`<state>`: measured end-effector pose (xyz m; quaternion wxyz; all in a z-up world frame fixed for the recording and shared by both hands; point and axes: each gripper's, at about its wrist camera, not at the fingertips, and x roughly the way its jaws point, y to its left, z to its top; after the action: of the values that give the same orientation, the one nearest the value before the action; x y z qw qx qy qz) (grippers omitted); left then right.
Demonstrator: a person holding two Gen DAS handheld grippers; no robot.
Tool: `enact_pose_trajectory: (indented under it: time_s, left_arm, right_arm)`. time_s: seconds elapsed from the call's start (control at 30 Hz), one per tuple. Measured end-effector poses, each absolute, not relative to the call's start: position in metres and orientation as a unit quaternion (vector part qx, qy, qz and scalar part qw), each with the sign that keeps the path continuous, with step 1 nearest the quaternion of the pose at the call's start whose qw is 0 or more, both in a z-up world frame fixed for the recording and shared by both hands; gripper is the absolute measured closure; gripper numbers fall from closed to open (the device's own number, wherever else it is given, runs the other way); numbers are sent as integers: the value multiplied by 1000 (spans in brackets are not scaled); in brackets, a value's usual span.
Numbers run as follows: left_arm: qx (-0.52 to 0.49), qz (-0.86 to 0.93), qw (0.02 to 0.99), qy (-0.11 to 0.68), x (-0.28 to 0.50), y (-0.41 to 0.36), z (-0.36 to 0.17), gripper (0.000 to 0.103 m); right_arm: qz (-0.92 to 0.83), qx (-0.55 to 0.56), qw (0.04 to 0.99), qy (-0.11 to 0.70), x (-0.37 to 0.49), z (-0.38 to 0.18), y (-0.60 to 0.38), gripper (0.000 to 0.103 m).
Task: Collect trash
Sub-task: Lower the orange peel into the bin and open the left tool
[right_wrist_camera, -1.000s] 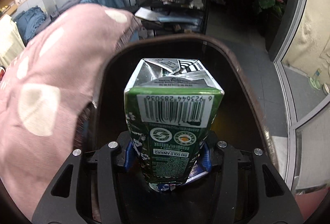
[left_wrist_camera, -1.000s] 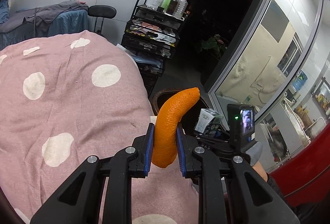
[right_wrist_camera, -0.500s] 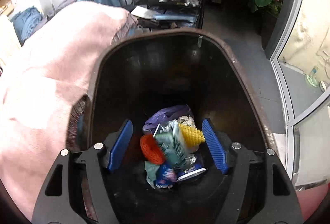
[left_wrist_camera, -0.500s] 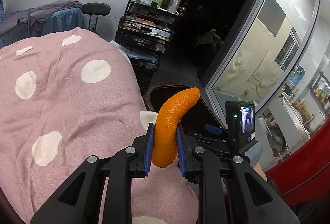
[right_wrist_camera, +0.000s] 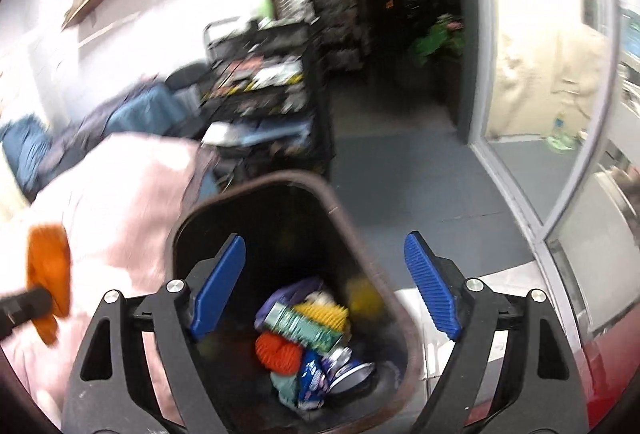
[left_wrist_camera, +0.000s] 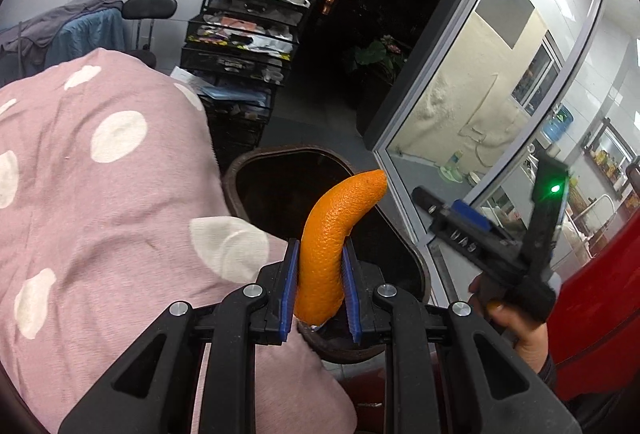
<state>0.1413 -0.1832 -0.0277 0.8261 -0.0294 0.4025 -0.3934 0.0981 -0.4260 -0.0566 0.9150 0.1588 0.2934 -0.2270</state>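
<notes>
My left gripper (left_wrist_camera: 318,286) is shut on a curved strip of orange peel (left_wrist_camera: 332,242), held just in front of the dark brown bin (left_wrist_camera: 248,170). In the right wrist view the peel (right_wrist_camera: 48,270) shows blurred at the left edge. My right gripper (right_wrist_camera: 326,286) hangs above the bin (right_wrist_camera: 352,230), its jaws opening wide with nothing between them. The green carton (right_wrist_camera: 304,326) lies in the bin among other trash. The right gripper (left_wrist_camera: 460,214) also appears at the right of the left wrist view, held by a hand (left_wrist_camera: 520,334).
A pink cloth with white dots (left_wrist_camera: 100,174) covers the surface left of the bin. A black shelf cart (left_wrist_camera: 244,38) with bottles stands behind. A glass door frame (left_wrist_camera: 420,114) is on the right, red surface (left_wrist_camera: 600,294) at lower right.
The right gripper let go of the green carton, which dropped into the bin, then opened wider and rose. The left gripper with the peel moved closer to the bin.
</notes>
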Motion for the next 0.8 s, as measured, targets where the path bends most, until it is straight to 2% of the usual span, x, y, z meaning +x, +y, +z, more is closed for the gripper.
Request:
enact_pose_trajectory:
  time_s: [0.2,0.8]
  left_arm:
    - [-17,-405,808,428,147,-212,-39,82]
    - [54,-384,778,494,154,-263,-82,80]
  right_arm:
    - [-260,188,910,262,78,-40,-452,21]
    - [-256,211,910,251,62,-27,-467,15]
